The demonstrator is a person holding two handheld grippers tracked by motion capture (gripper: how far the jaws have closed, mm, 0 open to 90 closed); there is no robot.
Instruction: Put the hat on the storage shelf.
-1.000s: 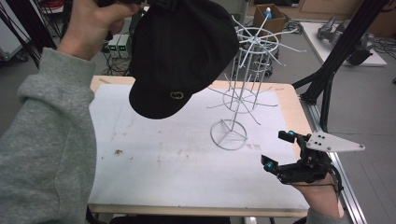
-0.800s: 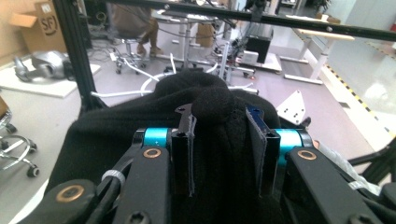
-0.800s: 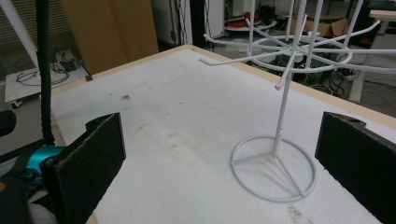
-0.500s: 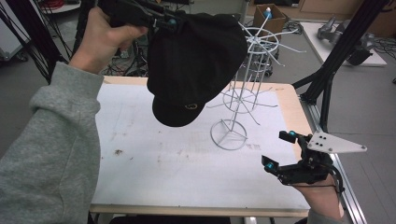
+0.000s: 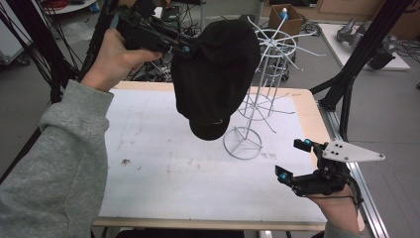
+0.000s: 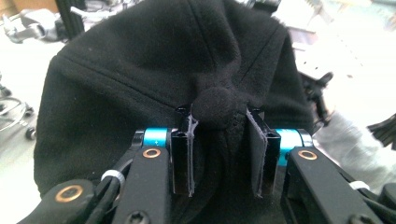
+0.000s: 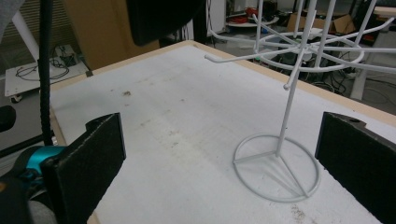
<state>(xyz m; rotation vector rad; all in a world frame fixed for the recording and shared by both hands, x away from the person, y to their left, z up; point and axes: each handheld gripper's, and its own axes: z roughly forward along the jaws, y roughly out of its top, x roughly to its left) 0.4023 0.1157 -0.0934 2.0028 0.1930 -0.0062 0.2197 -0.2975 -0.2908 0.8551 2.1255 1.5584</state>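
black cap (image 5: 216, 74) clenched in left tool (image 6: 219, 156) beside wire rack (image 5: 257, 94); right tool (image 5: 296, 161) released

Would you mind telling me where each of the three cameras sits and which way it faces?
High view: above the person's side, looking forward and down on the table; grey sleeve, both hands, left gripper holding the cap, right gripper open.
Left gripper view: on the left gripper, looking along its fingers shut on the cap at its top button.
Right gripper view: on the right gripper, looking across the table at the rack.
Shared: high and right gripper views both show the rack.
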